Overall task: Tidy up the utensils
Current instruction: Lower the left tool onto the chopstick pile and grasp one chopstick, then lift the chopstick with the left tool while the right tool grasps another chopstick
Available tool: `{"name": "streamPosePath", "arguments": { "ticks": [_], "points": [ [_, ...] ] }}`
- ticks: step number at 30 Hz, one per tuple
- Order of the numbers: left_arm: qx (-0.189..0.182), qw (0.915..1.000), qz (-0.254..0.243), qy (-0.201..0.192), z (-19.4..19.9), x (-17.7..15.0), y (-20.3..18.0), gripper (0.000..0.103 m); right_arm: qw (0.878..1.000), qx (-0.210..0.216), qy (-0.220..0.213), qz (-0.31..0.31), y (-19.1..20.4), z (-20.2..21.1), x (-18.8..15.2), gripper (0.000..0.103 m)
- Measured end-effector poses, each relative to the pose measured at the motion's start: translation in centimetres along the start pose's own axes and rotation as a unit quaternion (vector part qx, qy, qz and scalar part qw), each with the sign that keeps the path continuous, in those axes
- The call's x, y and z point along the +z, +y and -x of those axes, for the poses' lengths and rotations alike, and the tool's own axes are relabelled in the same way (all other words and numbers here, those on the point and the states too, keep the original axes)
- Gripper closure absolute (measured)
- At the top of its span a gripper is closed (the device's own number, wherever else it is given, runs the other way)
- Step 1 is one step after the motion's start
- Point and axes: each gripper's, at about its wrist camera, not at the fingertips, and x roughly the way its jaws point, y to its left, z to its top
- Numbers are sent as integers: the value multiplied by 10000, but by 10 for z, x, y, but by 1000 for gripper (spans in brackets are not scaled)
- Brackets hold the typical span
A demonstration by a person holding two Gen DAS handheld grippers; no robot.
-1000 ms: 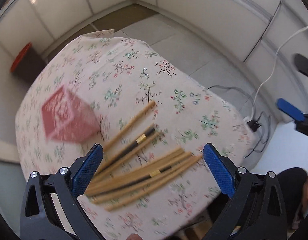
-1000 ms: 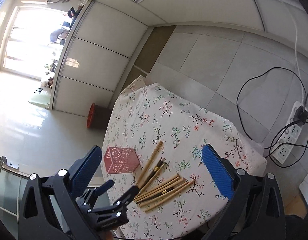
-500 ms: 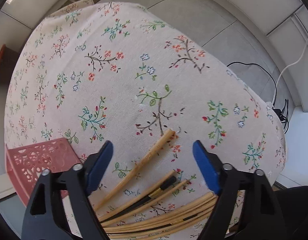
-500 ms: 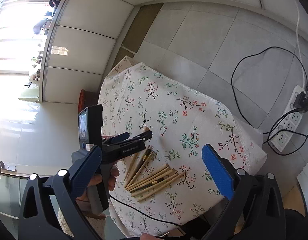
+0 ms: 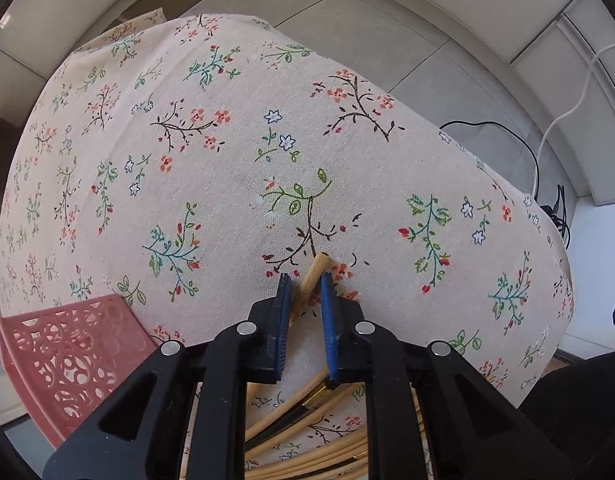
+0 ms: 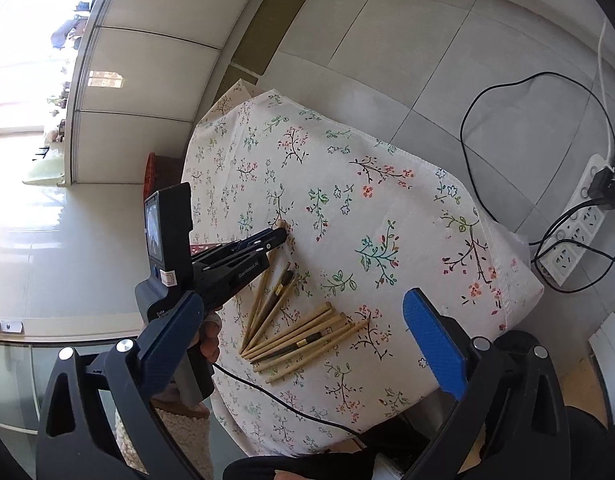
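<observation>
The left gripper (image 5: 305,286) had just been closing on 1 bamboo chopstick (image 5: 314,270) near its tip, flat on the floral tablecloth (image 5: 227,160). The right gripper (image 6: 303,344) hung open above. Picking-up step; next likely a lift toward the pink basket (image 5: 67,352) beside it.

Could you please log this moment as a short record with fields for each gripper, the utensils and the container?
left gripper: jaws have just been closing, now shut on one bamboo chopstick near its end
right gripper: open, empty, above the table
other chopsticks: loose pile on floral tablecloth
pink basket: beside the pile; contents not visible
</observation>
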Motion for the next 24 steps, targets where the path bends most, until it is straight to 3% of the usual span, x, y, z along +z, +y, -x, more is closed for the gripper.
{"name": "streamPosePath", "arguments": {
  "ticks": [2,7,11,13,18,21,24],
  "points": [
    [136,9997,-143,-162,4,-12,-4,96,9999,-97,27,1,3,-4,-2,6],
    [237,9961,-146,-837,45,-49,6,96,9991,-406,91,49,13,-20,-14,6],
    [304,9883,-64,-1491,98,-101,11,96,9960,-834,293,106,22,-43,-30,6],
    [313,9821,22,-1858,122,-121,3,96,9921,-1206,334,92,23,-53,-39,12],
    [212,9575,422,-2844,184,-187,11,96,9804,-1953,227,-137,16,-74,-56,38],
    [170,9389,668,-3374,209,-218,4,96,9755,-2154,144,-413,9,-81,-63,50],
    [39,9221,878,-3768,224,-246,6,96,9691,-2428,110,-410,10,-90,-70,54]
  ]
}}
